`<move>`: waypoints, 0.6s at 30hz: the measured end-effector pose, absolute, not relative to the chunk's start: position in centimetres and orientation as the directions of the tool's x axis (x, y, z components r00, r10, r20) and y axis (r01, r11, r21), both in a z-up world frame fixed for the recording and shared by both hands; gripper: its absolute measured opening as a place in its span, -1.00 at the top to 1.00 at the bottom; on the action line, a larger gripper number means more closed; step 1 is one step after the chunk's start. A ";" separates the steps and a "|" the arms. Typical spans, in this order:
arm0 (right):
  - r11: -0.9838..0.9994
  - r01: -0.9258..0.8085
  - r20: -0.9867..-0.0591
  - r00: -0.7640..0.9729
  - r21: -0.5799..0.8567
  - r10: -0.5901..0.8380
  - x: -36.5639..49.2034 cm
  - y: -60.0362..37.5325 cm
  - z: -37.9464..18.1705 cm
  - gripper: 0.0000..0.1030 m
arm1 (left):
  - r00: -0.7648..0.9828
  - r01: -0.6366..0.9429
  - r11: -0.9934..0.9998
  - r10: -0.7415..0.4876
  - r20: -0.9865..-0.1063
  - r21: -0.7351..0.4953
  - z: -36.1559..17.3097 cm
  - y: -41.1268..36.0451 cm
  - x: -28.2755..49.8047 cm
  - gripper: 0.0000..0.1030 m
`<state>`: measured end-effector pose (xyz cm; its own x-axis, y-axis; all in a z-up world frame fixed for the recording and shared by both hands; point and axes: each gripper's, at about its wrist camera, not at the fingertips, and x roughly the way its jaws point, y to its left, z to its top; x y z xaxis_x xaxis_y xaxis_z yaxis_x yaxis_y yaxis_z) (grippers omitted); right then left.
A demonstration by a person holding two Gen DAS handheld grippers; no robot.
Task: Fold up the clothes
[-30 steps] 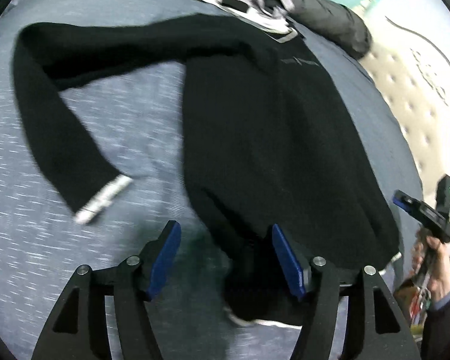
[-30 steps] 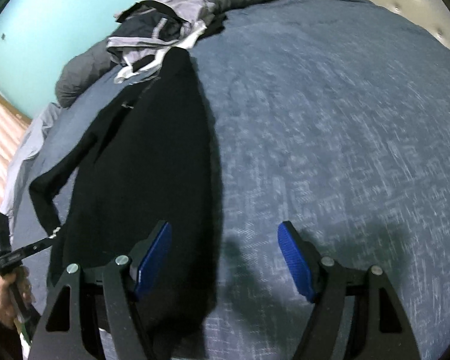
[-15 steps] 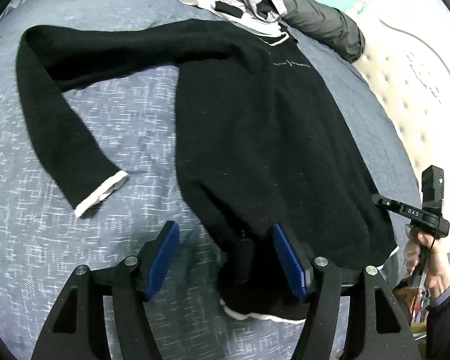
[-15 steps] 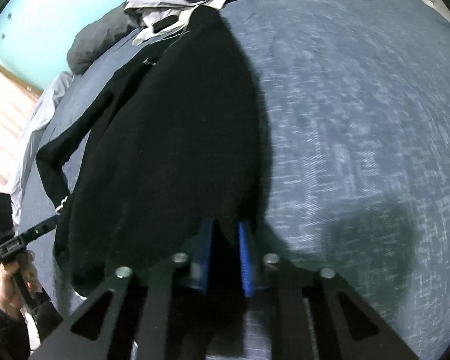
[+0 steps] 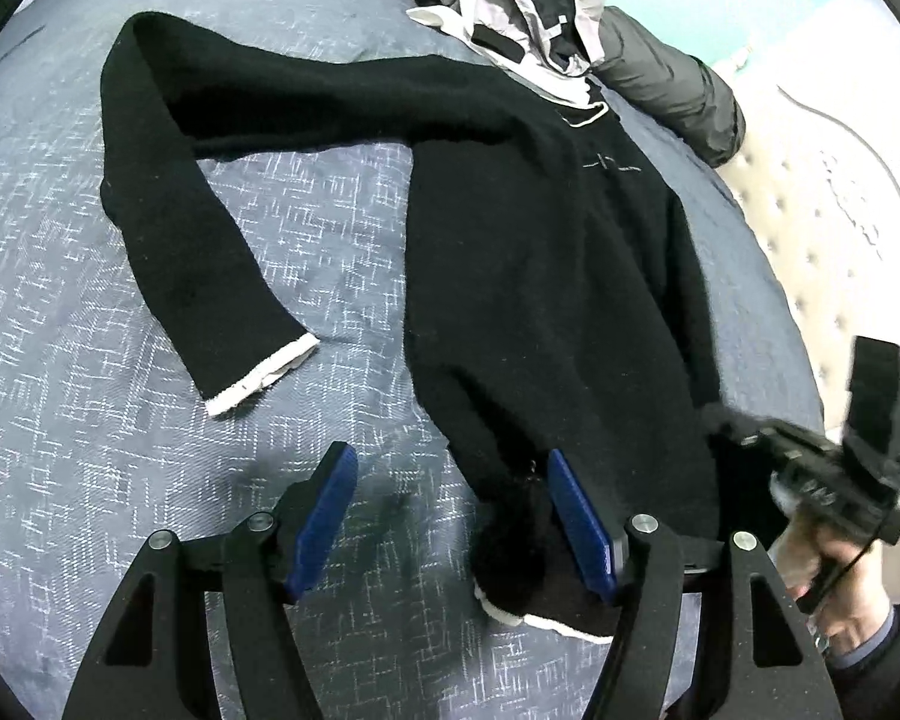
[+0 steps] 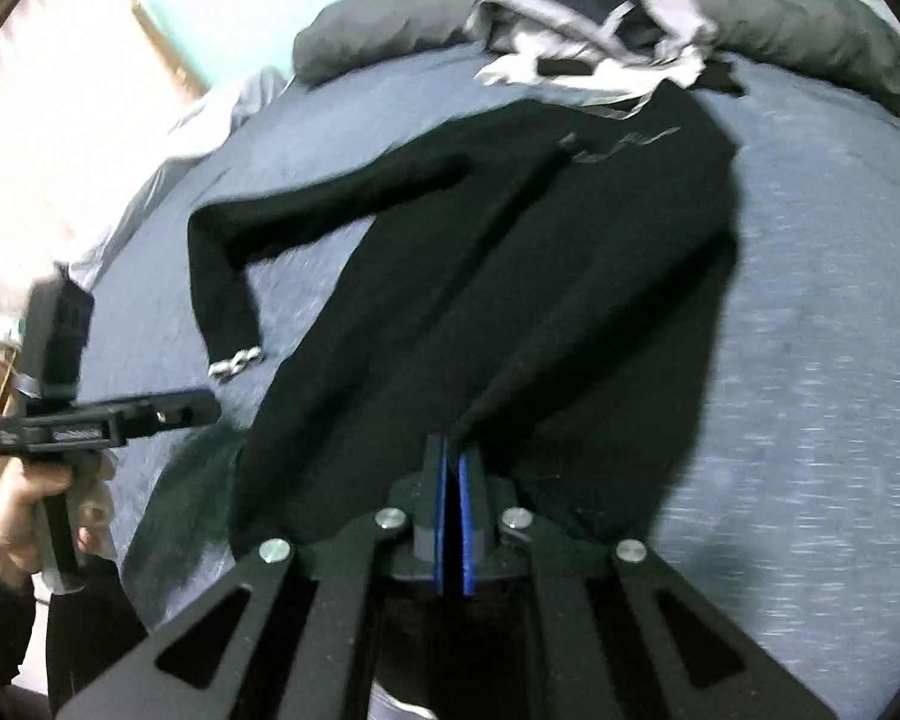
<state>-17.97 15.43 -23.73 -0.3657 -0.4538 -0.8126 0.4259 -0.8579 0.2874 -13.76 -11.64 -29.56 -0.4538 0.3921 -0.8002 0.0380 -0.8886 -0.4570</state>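
While the black sweater (image 5: 546, 276) lies spread on the blue bed (image 5: 120, 420), one sleeve (image 5: 198, 276) bent out to the side with its white cuff (image 5: 264, 375) on the cover, the right gripper (image 6: 453, 480) has its fingers pressed together on a fold of the sweater's lower part. The left gripper (image 5: 450, 516) hovers near the hem with its fingers apart, one blue pad beside the fabric, not pinching it. A pile of clothes (image 5: 510, 6) sits by the collar.
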 end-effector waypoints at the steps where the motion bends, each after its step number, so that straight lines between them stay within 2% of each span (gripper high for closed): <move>1: -0.858 0.423 -0.819 -0.352 0.292 -0.452 -18.0 15.0 -24.2 0.94 | -0.454 0.041 -0.889 0.390 -0.801 -0.456 -29.6 -11.8 -13.7 -0.37; 6: -0.855 0.409 -0.838 -0.299 0.319 -0.456 -18.2 13.6 -25.9 0.85 | -0.456 0.058 -0.886 0.386 -0.802 -0.460 -29.6 -12.8 -13.6 -0.38; 7: -0.852 0.406 -0.832 -0.302 0.330 -0.466 -18.2 14.0 -25.6 0.75 | -0.457 0.061 -0.886 0.385 -0.802 -0.460 -29.7 -13.0 -13.6 -0.38; 8: -0.850 0.403 -0.826 -0.304 0.340 -0.475 -18.2 14.4 -25.3 0.43 | -0.458 0.065 -0.885 0.385 -0.801 -0.462 -29.7 -13.2 -13.6 -0.38; 9: -0.842 0.403 -0.807 -0.319 0.358 -0.496 -17.9 15.4 -24.6 0.26 | -0.460 0.068 -0.883 0.386 -0.800 -0.465 -29.7 -13.4 -13.5 -0.39; 10: -0.834 0.403 -0.788 -0.335 0.376 -0.517 -17.6 16.3 -23.8 0.00 | -0.461 0.071 -0.881 0.387 -0.799 -0.467 -29.7 -13.5 -13.5 -0.40; 11: -0.840 0.384 -0.769 -0.370 0.385 -0.521 -17.6 17.8 -23.2 -0.08 | -0.463 0.073 -0.880 0.387 -0.798 -0.469 -29.6 -13.6 -13.5 -0.40; 16: -0.850 0.252 -0.666 -0.534 0.463 -0.521 -17.8 25.6 -20.5 -0.08 | -0.467 0.081 -0.875 0.390 -0.794 -0.478 -29.6 -13.8 -13.6 -0.42; 18: -0.864 0.139 -0.680 -0.561 0.484 -0.471 -18.5 28.4 -21.2 -0.08 | -0.468 0.079 -0.876 0.389 -0.793 -0.476 -29.4 -13.8 -13.7 -0.43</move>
<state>-18.52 28.45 -21.21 -0.5615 -0.4713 -0.6802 0.1385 -0.8639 0.4842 -13.68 -13.77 -29.40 -0.4684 0.3894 -0.7930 0.0787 -0.8757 -0.4765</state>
